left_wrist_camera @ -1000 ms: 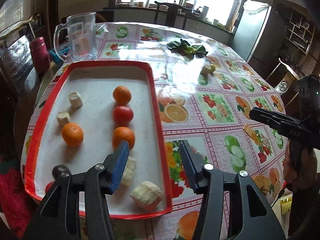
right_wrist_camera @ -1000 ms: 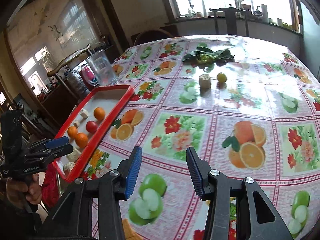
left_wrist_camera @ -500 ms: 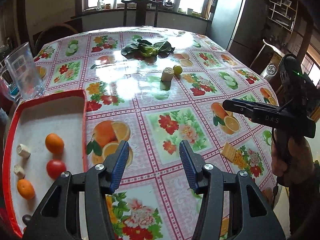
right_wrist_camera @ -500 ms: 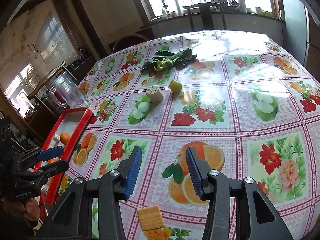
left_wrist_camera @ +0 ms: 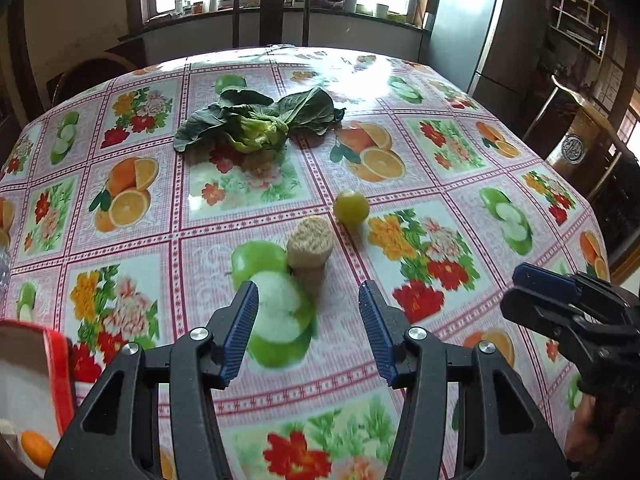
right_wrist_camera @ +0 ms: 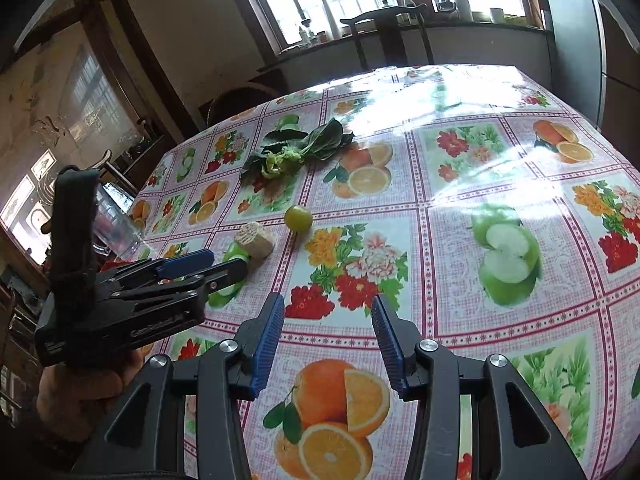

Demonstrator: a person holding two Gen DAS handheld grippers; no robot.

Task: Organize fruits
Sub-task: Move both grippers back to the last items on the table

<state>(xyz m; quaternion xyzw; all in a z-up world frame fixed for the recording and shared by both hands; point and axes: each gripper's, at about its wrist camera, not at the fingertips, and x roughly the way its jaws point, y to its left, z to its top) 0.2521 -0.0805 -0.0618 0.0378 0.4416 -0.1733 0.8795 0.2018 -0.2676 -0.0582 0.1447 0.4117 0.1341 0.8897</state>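
Note:
A small yellow-green fruit [left_wrist_camera: 351, 207] lies on the printed tablecloth, with a tan corn piece [left_wrist_camera: 310, 242] just left of it; both also show in the right wrist view, the fruit [right_wrist_camera: 298, 218] and the corn piece [right_wrist_camera: 255, 240]. My left gripper [left_wrist_camera: 308, 330] is open and empty, a short way in front of the corn piece. My right gripper [right_wrist_camera: 327, 340] is open and empty, further back over the table. The red tray [left_wrist_camera: 60, 364] with an orange [left_wrist_camera: 37, 448] sits at the lower left edge of the left wrist view.
A leafy green vegetable [left_wrist_camera: 256, 120] lies further back on the table. A clear jug [right_wrist_camera: 116, 216] stands at the left in the right wrist view. A wooden chair [left_wrist_camera: 272, 16] stands behind the table, a fridge [left_wrist_camera: 460, 28] to the right.
My left gripper has swung right from the tray and closed in on the corn piece and green fruit. The right gripper has moved forward over the table. Both stay open.

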